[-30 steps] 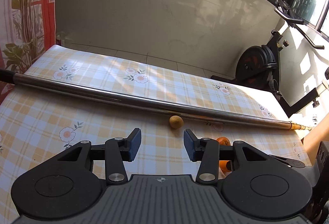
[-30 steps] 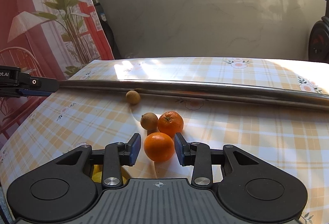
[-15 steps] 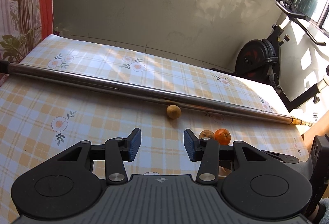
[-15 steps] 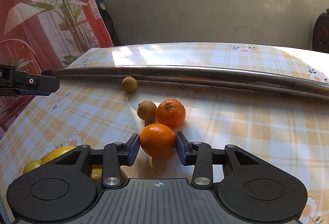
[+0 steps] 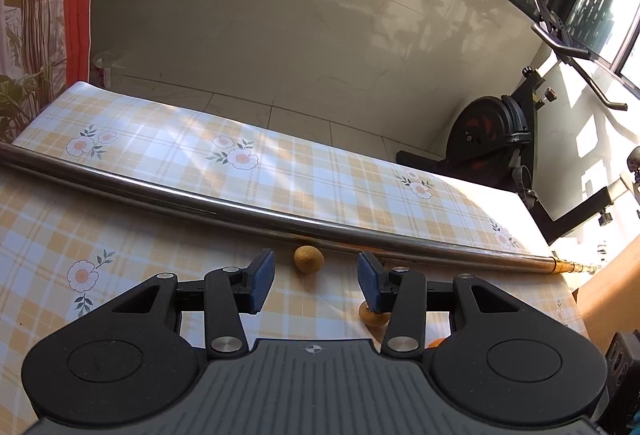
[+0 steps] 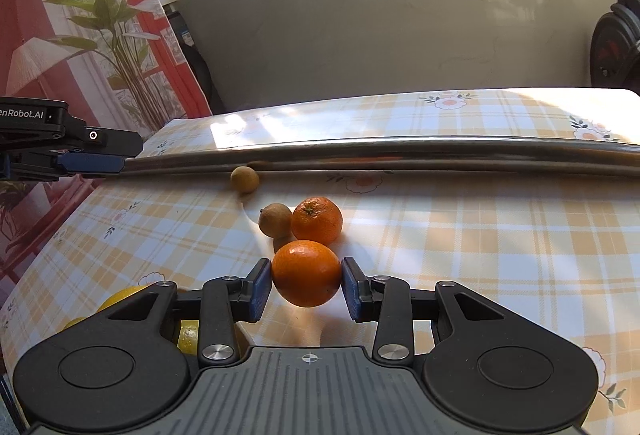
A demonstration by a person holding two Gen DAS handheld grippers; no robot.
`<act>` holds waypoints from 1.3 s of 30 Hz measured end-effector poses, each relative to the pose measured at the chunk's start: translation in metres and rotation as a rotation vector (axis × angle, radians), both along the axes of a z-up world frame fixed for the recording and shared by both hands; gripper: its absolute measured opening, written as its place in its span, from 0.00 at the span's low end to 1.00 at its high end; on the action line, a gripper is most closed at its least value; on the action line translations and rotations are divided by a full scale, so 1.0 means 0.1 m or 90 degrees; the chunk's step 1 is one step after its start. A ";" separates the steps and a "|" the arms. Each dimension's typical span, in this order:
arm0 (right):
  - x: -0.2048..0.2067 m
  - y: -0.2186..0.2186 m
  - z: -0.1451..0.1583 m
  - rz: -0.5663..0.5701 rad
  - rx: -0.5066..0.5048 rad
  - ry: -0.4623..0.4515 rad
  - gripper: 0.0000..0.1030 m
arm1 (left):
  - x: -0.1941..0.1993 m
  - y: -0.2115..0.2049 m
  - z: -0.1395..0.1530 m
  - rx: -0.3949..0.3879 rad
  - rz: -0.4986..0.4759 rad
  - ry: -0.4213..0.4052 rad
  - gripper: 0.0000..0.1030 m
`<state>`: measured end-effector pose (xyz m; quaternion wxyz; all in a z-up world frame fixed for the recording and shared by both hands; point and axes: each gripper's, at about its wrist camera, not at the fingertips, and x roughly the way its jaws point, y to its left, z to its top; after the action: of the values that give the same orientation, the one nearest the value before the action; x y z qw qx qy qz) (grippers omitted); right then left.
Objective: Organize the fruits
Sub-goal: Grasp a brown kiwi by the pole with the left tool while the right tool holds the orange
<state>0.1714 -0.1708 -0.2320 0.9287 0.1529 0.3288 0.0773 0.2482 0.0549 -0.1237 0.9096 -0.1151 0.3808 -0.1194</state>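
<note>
The right gripper (image 6: 307, 285) is clenched on an orange (image 6: 307, 272) — both blue pads press its sides, and the fruit sits lifted a little above the checked tablecloth (image 6: 480, 235), with its shadow below.

Taking the steel pole (image 6: 400, 151) that lies across the table as the landmark: a small brown fruit (image 6: 245, 178) lies right against the pole's near side. Nearer the camera from the pole, a second brown fruit (image 6: 275, 220) and a second orange (image 6: 317, 220) sit touching each other, just beyond the held orange. Well on the near side of the pole, at the left behind the gripper's body, yellow lemons (image 6: 188, 335) show in part; how many I cannot tell.

The left gripper (image 5: 316, 281) is released — its pads stand apart with nothing between them. In its view, the small brown fruit (image 5: 308, 258) lies against the pole (image 5: 240, 209), just ahead of the gap between the pads. The other brown fruit (image 5: 372, 317) is half hidden under the right finger (image 5: 370, 285), nearer than the pole. A sliver of orange colour shows behind the gripper's right side. In the right wrist view the left gripper (image 6: 88, 159) comes in from the left edge, at the pole's left end.

Beyond the pole, past the table's far edge, an exercise bike (image 5: 492, 131) stands by the wall.
</note>
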 end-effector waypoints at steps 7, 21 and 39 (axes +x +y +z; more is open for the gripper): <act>-0.14 -0.18 0.01 -0.044 0.025 -0.003 0.34 | 0.44 -0.12 -0.21 -0.028 0.004 0.054 0.46; -0.21 -0.23 -0.01 -0.068 0.039 -0.005 0.34 | 0.85 -0.20 -0.76 -0.033 0.023 0.145 0.38; -0.41 -0.19 0.08 -0.077 0.054 -0.014 0.34 | 0.46 -0.22 -0.47 -0.011 -0.017 0.092 0.27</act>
<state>0.1305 -0.1901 -0.2240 0.9280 0.2110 0.3050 0.0368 0.2946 0.0331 -0.1702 0.8771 -0.1261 0.4460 -0.1261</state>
